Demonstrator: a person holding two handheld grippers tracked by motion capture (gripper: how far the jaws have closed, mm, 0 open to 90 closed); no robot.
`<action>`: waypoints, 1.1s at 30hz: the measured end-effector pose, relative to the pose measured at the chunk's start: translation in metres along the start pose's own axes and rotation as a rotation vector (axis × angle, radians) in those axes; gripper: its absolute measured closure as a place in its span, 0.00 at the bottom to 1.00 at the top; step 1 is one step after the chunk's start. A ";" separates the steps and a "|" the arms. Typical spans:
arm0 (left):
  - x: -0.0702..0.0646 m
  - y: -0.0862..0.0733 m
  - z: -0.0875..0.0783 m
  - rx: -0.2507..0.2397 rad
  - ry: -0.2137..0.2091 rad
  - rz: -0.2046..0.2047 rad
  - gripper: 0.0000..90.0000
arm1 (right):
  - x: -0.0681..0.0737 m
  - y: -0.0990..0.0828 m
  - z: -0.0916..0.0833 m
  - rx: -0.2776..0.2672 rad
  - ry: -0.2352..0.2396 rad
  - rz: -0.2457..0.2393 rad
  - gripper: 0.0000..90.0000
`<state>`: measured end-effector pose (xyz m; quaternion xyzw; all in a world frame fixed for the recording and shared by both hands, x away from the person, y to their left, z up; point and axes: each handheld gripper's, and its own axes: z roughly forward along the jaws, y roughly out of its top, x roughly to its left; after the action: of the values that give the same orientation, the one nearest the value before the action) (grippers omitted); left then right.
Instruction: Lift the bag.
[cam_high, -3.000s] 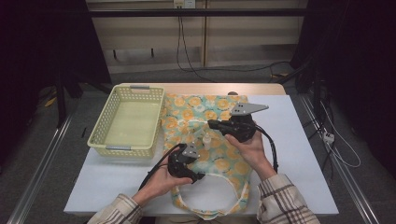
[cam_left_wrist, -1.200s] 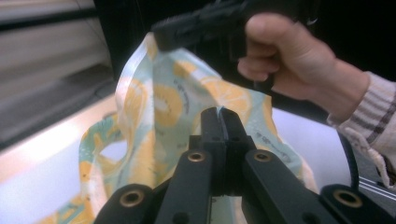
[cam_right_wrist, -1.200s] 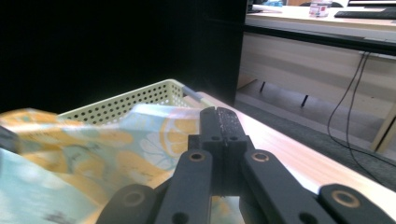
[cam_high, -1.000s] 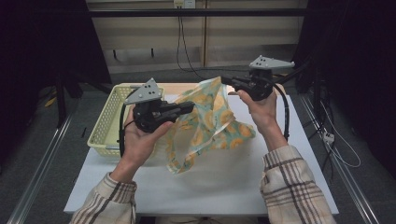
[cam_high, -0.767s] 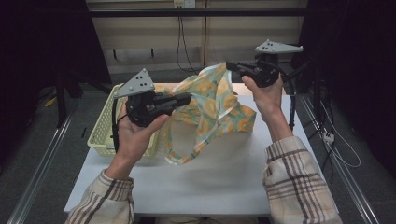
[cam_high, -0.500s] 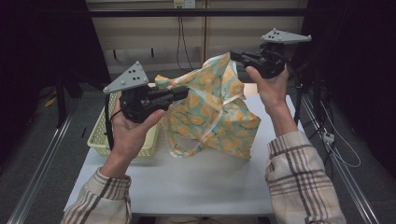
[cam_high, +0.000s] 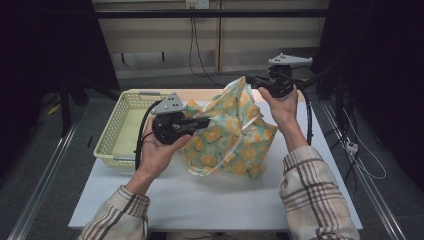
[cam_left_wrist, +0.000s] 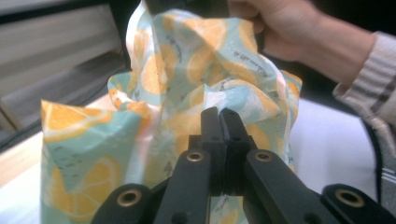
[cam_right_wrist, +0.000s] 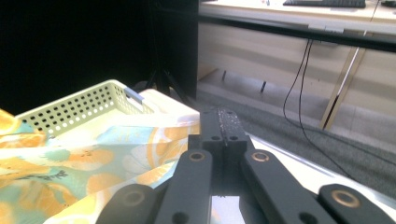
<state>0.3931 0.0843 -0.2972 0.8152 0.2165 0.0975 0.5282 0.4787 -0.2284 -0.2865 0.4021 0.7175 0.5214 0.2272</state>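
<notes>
Nearest the person, two plaid sleeves come up over the bare front of the white table (cam_high: 200, 200). The left gripper (cam_high: 204, 121) is held low over the table, its jaws pressed together and pinching the cloth (cam_high: 235, 135); in the left gripper view the closed black jaws meet on the lemon-print fabric, which bunches up just beyond them. The cloth, pale teal with orange and yellow citrus slices, hangs between the two hands in the middle of the table, crumpled and loosely doubled, its lower edge touching or nearly touching the tabletop. Farther off and higher, the right gripper (cam_high: 251, 80) has its jaws shut as well, gripping the cloth's upper edge; in the right gripper view the fabric runs in from the left and under the closed jaws, though the exact pinch point is hidden by them. Beyond the left hand sits the basket (cam_high: 116, 135), a pale yellow perforated one at the table's left side, with nothing visible inside it. Judging by this, the work looks to be about midway: the cloth has been picked up by two points and is off the table, but it is neither neatly folded nor in the basket. What is left appears to be bringing the edges together or carrying it over and letting go.
</notes>
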 end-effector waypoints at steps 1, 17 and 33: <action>0.001 -0.003 0.002 0.009 0.004 -0.008 0.98 | -0.001 -0.002 0.002 0.004 0.000 0.006 1.00; 0.013 -0.020 0.024 0.042 0.021 -0.039 0.76 | -0.006 -0.021 0.012 0.034 0.012 0.025 1.00; 0.007 -0.021 0.017 0.003 0.063 -0.010 0.28 | 0.001 -0.020 0.002 0.033 0.001 0.015 0.59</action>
<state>0.4007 0.0808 -0.3236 0.8115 0.2373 0.1204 0.5202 0.4731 -0.2288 -0.3056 0.4110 0.7230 0.5115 0.2161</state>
